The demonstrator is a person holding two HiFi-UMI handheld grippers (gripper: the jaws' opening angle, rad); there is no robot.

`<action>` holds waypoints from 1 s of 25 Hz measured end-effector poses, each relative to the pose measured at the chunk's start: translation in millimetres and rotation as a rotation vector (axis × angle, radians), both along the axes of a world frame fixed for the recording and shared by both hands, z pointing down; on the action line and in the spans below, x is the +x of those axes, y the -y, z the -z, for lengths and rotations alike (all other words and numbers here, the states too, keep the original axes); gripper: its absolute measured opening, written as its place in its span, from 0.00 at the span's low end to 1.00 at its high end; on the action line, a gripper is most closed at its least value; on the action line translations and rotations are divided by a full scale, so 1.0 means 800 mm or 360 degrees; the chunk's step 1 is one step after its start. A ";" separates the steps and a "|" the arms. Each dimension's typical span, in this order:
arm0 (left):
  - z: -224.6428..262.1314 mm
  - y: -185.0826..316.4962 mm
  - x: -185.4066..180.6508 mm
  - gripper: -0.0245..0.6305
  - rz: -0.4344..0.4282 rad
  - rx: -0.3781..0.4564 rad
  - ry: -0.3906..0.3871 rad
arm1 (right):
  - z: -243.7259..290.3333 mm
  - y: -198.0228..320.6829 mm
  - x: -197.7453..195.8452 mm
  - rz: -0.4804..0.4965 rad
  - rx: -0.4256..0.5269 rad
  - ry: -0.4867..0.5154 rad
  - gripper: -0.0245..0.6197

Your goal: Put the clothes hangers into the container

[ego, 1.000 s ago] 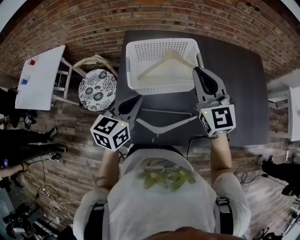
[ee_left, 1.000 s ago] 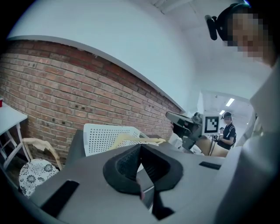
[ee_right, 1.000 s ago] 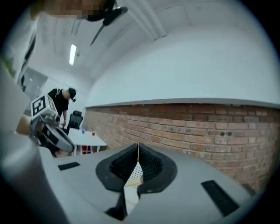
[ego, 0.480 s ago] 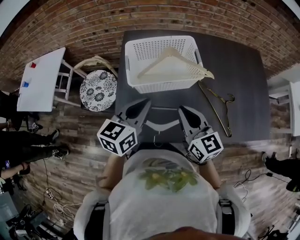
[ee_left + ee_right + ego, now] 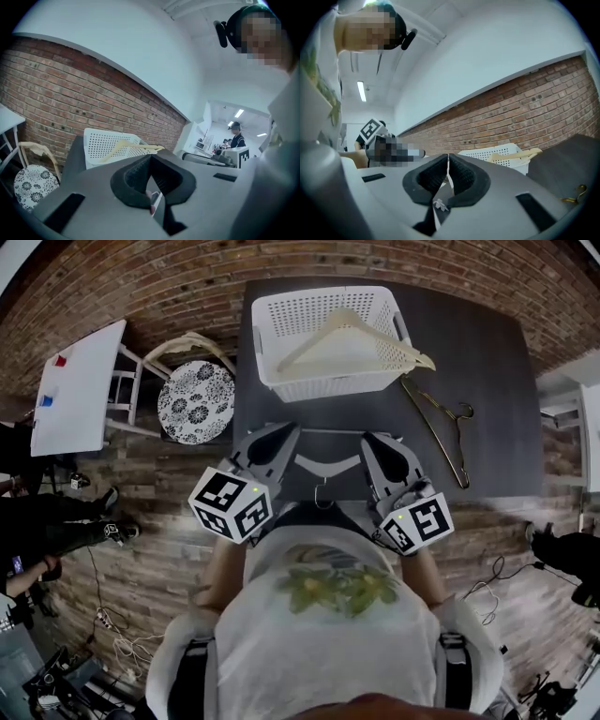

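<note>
Dark table (image 5: 487, 381): basket (image 5: 323, 386) w/ wood hanger (image 5: 312, 341)

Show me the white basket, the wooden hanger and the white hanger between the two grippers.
white basket (image 5: 328, 388), head view, on its front wall.
wooden hanger (image 5: 386, 337), head view, on its right arm.
white hanger (image 5: 325, 465), head view, on the middle of its body.

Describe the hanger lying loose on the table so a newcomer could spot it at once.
On the dark table by the brick wall, find the white basket. Just right of it, flat on the tabletop, lies the wire hanger. It is thin and brass-coloured, unlike the thick cream hanger in the basket and the pale hanger at the near edge.
</note>
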State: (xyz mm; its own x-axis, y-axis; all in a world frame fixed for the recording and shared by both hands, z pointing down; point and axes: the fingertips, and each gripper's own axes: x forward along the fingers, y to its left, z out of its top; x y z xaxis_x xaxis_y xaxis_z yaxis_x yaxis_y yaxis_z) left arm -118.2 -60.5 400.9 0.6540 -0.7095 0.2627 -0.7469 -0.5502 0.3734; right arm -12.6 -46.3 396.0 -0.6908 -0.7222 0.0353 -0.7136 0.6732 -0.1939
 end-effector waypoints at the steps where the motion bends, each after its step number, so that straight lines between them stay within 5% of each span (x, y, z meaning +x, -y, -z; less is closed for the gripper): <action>1: -0.001 -0.003 -0.004 0.08 -0.0002 -0.0007 0.0001 | -0.004 -0.004 -0.003 0.0003 0.0009 -0.0060 0.09; 5: -0.006 -0.010 -0.018 0.08 -0.0010 -0.0038 0.0007 | -0.039 -0.017 -0.014 0.0117 -0.0012 -0.0355 0.10; 7: -0.008 -0.011 -0.026 0.08 -0.0012 -0.0050 0.0011 | -0.064 -0.024 -0.019 0.0210 -0.0042 -0.0530 0.22; 17: -0.020 -0.017 -0.043 0.08 -0.0042 -0.0110 0.0013 | -0.271 -0.080 -0.015 0.0917 -0.0131 -0.1789 0.33; 25: -0.037 -0.024 -0.057 0.08 -0.0008 -0.0171 0.0019 | -0.376 -0.066 -0.015 0.1332 -0.0027 -0.2262 0.34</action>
State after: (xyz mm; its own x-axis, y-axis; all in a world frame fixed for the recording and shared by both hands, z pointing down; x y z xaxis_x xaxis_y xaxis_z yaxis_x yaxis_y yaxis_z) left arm -163.9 -41.4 430.7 0.6538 -0.6734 0.3450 -0.7490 -0.5114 0.4213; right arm -24.4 6.6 697.1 -0.2738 -0.1817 0.9445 0.2223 0.9435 0.2459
